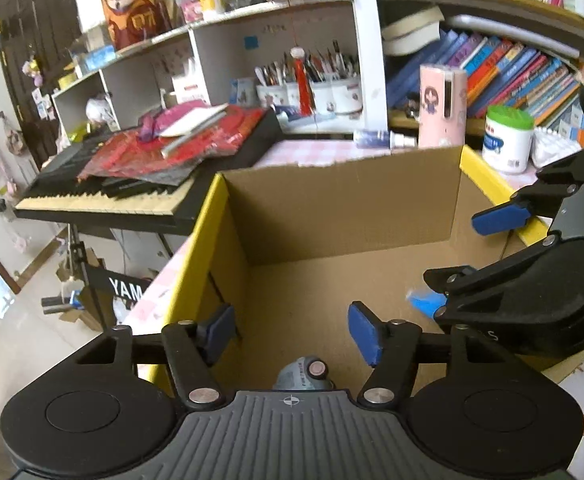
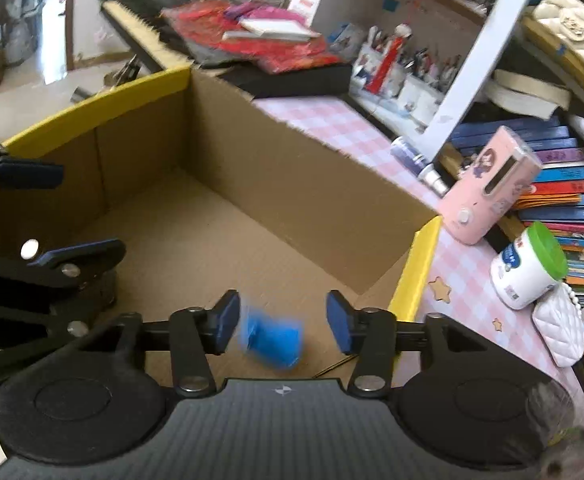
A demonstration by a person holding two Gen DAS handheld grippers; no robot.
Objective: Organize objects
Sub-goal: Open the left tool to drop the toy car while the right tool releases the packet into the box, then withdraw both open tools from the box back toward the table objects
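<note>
Both claws hang over the open cardboard box (image 2: 299, 184) with yellow-taped rims. Left gripper (image 1: 292, 334) stands with its blue pads spread apart and nothing between them; just under its body a small grey bottle-like thing (image 1: 305, 374) peeks out, its label too small to read. Right gripper (image 2: 280, 322) is spread too, pads clear of a blurred blue object (image 2: 272, 338) that sits between them, low over the box floor at the near right corner; whether it rests on the cardboard I cannot tell.

Readable writing is scarce: white letters "YAM" show on the stand of the keyboard (image 1: 104, 196), left of the box. Red and pink wrappers and a white booklet are piled on the keyboard. On the pink checked tablecloth (image 2: 331, 128) beyond the box lie a dark tube (image 2: 409, 156), a pink case with a cartoon girl (image 2: 491, 188) and a white jar with a green lid (image 2: 527, 268); its blue label is unreadable. Crowded books (image 1: 523, 76) fill the shelves behind, spines illegible.
</note>
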